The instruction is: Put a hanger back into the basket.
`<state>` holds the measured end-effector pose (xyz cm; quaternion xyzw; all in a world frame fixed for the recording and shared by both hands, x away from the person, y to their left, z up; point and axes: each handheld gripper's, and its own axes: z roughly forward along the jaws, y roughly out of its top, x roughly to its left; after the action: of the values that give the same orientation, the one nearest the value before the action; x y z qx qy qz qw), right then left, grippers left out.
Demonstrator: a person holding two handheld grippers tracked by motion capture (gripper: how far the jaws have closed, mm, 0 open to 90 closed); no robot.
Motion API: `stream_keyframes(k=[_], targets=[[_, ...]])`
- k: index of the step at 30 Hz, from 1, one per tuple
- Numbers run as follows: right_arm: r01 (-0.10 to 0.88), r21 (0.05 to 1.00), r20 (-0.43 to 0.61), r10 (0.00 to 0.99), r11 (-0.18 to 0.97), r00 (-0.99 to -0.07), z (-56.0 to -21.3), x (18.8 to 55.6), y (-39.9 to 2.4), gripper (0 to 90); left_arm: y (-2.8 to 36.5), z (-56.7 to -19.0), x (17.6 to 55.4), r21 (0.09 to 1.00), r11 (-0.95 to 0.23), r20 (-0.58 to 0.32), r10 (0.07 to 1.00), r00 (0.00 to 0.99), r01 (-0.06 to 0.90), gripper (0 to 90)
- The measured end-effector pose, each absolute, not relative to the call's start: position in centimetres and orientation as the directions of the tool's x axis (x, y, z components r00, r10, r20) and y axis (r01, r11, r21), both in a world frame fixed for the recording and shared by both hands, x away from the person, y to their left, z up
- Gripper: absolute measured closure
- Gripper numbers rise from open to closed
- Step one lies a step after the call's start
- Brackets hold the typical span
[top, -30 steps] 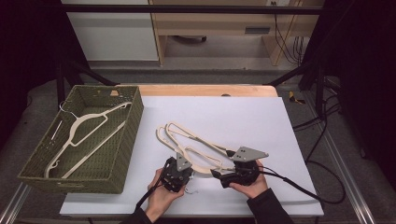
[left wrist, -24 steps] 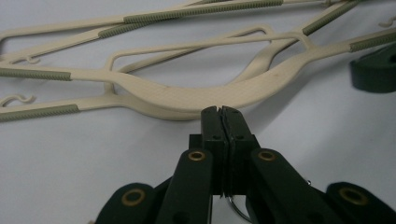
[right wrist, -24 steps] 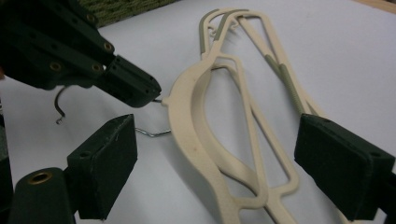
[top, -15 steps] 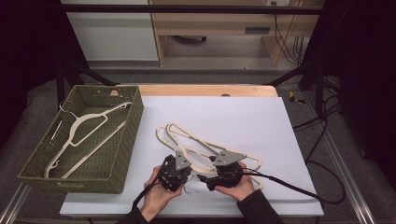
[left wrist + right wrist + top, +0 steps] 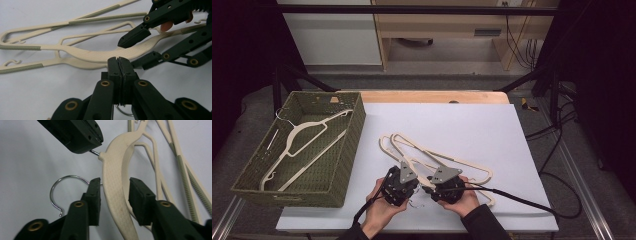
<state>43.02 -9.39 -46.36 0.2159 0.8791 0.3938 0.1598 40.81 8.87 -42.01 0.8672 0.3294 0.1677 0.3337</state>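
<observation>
The cream plastic hanger (image 5: pixel 117 185) was being gripped: left gripper (image 5: pixel 119 61) clamped its wire hook (image 5: pixel 93 152), right gripper's (image 5: pixel 113 192) closing jaws straddled its neck, needing final squeeze.

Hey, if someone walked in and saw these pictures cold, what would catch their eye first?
Probably the two cream hangers lying crossed on the white table, with both hands working at their near end. The right gripper has its jaws around a hanger's neck, just closing, while the left gripper is shut on a metal hook. At the left, a green wicker basket holds a third hanger.
</observation>
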Motion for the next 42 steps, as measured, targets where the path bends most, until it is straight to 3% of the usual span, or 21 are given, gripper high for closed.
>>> stream_keyframes(k=[2, 11, 14, 18, 26, 32, 42], targets=[[0.248, 0.757, -0.12, 0.502, 0.604, -0.857, -46.3, 42.9, -9.4, 69.7, 8.7, -42.1, 40.8, 0.7, -0.553, 0.076, 0.687, 0.723, 0.452, 89.1], [0.197, 0.752, -0.167, 0.471, 0.629, -0.866, -46.1, 42.7, -9.6, 72.2, 9.1, -41.6, 40.8, 0.725, -0.53, 0.032, 0.663, 0.748, 0.439, 86.5], [0.188, 0.747, -0.18, 0.467, 0.637, -0.866, -46.0, 42.6, -9.7, 72.5, 9.9, -40.6, 40.6, 0.787, -0.482, -0.006, 0.62, 0.785, 0.386, 70.8], [0.184, 0.748, -0.186, 0.467, 0.638, -0.864, -45.8, 42.6, -9.8, 73.4, 11.0, -38.9, 40.3, 0.849, -0.435, 0.017, 0.589, 0.808, 0.299, 51.5], [0.172, 0.755, -0.214, 0.485, 0.632, -0.848, -44.6, 42.3, -10.6, 76.6, 14.2, -37.2, 41.2, 0.894, -0.341, -0.03, 0.601, 0.799, 0.29, 27.5], [0.169, 0.761, -0.226, 0.5, 0.627, -0.836, -43.7, 42.3, -11.5, 78.0, 15.7, -36.9, 41.9, 0.902, -0.32, -0.037, 0.612, 0.79, 0.29, 21.1], [0.174, 0.789, -0.245, 0.561, 0.589, -0.791, -42.1, 42.3, -13.9, 81.9, 16.3, -37.5, 42.5, 0.892, -0.333, -0.032, 0.63, 0.776, 0.307, 19.5]])
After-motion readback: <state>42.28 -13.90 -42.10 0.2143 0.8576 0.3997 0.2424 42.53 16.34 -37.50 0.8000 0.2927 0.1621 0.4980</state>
